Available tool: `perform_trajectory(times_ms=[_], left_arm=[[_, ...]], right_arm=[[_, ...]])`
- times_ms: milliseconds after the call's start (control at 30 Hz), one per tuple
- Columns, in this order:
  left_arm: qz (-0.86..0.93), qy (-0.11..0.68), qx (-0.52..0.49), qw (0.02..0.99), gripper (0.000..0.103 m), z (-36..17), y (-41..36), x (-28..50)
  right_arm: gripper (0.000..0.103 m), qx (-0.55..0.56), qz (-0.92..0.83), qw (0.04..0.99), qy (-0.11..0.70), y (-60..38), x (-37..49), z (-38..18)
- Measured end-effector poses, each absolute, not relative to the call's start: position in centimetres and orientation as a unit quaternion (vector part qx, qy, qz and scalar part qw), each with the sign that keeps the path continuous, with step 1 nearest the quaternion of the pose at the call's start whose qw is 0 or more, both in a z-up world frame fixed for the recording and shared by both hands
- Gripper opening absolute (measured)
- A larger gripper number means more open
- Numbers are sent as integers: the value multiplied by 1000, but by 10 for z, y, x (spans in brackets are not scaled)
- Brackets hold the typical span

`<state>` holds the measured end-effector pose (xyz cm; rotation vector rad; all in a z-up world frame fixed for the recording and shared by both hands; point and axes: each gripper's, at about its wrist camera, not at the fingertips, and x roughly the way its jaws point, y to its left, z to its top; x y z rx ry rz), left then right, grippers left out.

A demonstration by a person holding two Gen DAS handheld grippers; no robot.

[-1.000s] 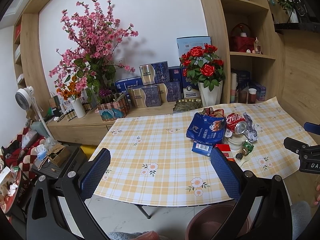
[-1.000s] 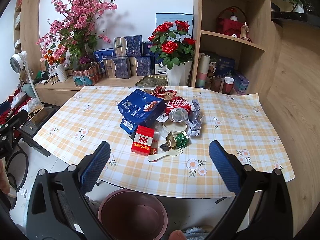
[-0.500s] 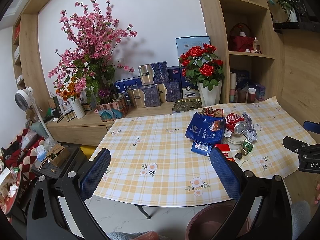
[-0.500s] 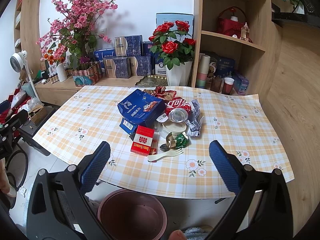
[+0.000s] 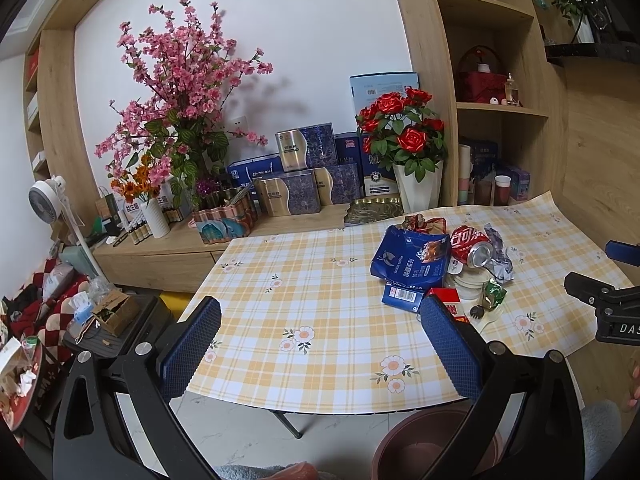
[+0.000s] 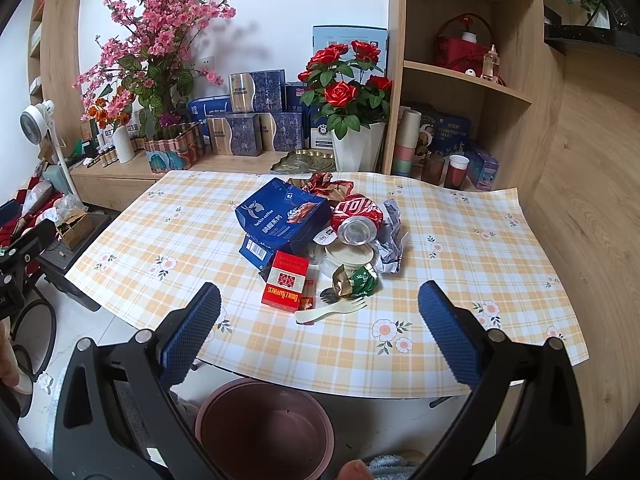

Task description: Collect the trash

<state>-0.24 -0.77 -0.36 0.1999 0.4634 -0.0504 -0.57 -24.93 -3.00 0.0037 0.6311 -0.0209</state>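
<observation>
A heap of trash lies mid-table: a blue coffee box, a crushed red can, a red cigarette pack, a white lid, a green-gold wrapper, crumpled silver paper and a cream spork. A maroon bin stands on the floor under the table's near edge. My right gripper is open, held before the heap and above the bin. My left gripper is open over the table's near left part, nothing between its fingers.
The table wears a yellow plaid cloth. Behind it, a low cabinet holds a white vase of red roses, pink blossoms and blue gift boxes. Wooden shelves rise at the right. A fan and clutter stand at the left.
</observation>
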Motion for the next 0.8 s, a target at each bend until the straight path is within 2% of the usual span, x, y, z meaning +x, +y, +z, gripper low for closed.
perform_trajectory(times_ms=[333, 533, 800], left_arm=[[-45, 227, 91, 969, 98, -6, -8, 3], [-81, 251, 75, 962, 98, -33, 0, 21], [-59, 254, 76, 962, 98, -66, 13, 49]], right_arm=[[97, -7, -21, 946, 324, -248, 4, -44], [97, 14, -19, 934, 355, -264, 15, -77], [97, 4, -45, 935, 352, -299, 33, -114]])
